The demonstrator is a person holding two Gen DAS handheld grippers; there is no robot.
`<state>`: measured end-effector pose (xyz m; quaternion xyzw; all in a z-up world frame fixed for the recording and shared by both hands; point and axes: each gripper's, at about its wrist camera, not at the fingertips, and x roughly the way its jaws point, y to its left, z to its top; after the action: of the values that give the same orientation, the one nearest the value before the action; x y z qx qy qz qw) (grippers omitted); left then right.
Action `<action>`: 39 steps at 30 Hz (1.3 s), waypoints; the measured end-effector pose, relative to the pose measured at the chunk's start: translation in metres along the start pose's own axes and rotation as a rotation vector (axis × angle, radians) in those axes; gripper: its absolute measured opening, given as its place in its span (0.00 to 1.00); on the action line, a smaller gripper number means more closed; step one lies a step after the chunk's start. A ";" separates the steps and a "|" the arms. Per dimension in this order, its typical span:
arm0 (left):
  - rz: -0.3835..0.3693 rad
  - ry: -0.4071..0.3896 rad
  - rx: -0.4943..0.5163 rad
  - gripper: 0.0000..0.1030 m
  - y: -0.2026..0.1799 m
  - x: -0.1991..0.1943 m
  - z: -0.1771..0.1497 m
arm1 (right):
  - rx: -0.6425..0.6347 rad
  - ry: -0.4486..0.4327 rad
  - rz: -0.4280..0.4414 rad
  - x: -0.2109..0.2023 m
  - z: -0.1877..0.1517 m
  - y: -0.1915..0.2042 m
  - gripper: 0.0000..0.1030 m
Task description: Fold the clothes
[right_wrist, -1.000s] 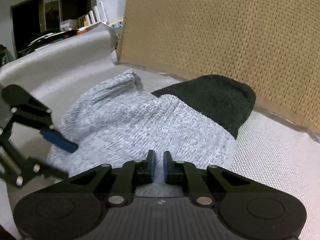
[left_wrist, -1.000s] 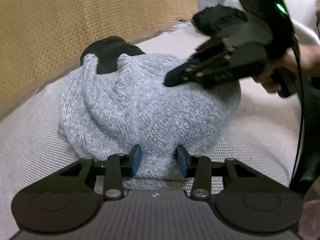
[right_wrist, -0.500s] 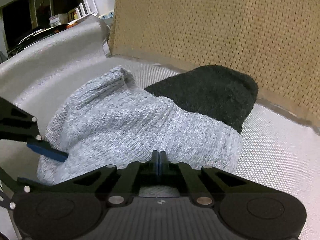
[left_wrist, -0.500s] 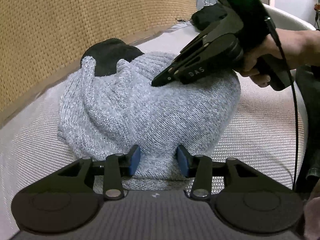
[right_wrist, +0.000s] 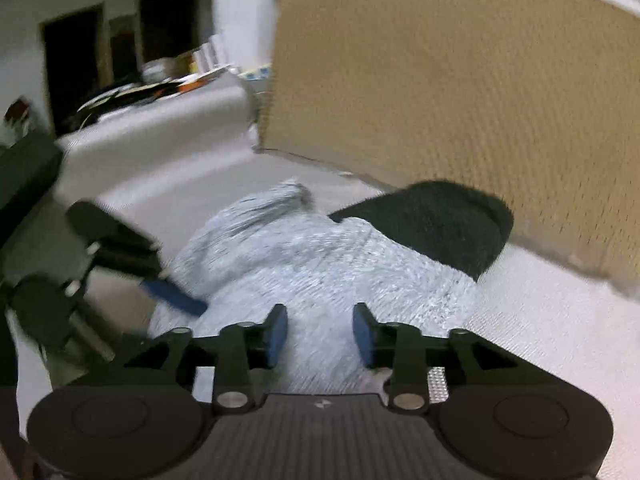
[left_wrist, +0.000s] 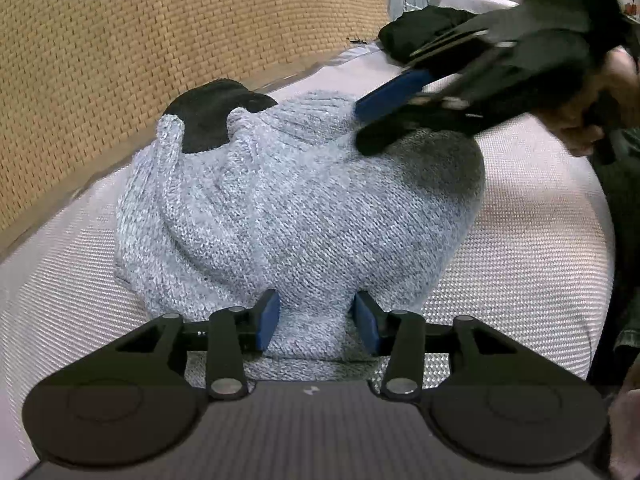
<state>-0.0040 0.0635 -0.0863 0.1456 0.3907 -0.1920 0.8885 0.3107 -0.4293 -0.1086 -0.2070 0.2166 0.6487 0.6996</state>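
Note:
A grey knit garment [left_wrist: 304,208] lies bunched on the white woven surface [left_wrist: 520,240], partly over a black garment [left_wrist: 212,116]. My left gripper [left_wrist: 316,320] is shut on a fold at the knit's near edge, blue pads pressing on both sides. My right gripper [right_wrist: 320,336] hovers blurred over the knit [right_wrist: 320,264]; its jaws are opening and nothing is pinched between them. In the left wrist view the right gripper [left_wrist: 368,124] hangs just above the knit's far right side. The right wrist view shows the black garment [right_wrist: 436,224] at the back and a left finger [right_wrist: 172,296] at the knit's left edge.
A tan woven panel [left_wrist: 160,40] stands upright along the far side of the surface, also seen as the tan panel [right_wrist: 460,100]. A second dark garment [left_wrist: 424,32] lies further back. A hand [left_wrist: 580,120] holds the right gripper. Cluttered furniture [right_wrist: 160,84] lies beyond.
The right gripper, shut on the knit's top half a second ago, has opened and pulled up and away to the right. The left gripper and the knit have stayed put.

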 end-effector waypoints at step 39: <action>-0.014 -0.035 0.005 0.49 -0.008 0.011 -0.010 | -0.267 -0.275 -0.104 -0.024 -0.054 0.044 0.56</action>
<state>-0.0074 0.0577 -0.1015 0.1416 0.3755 -0.2015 0.8935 0.2633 -0.4764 -0.1390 -0.2180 0.0200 0.6568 0.7216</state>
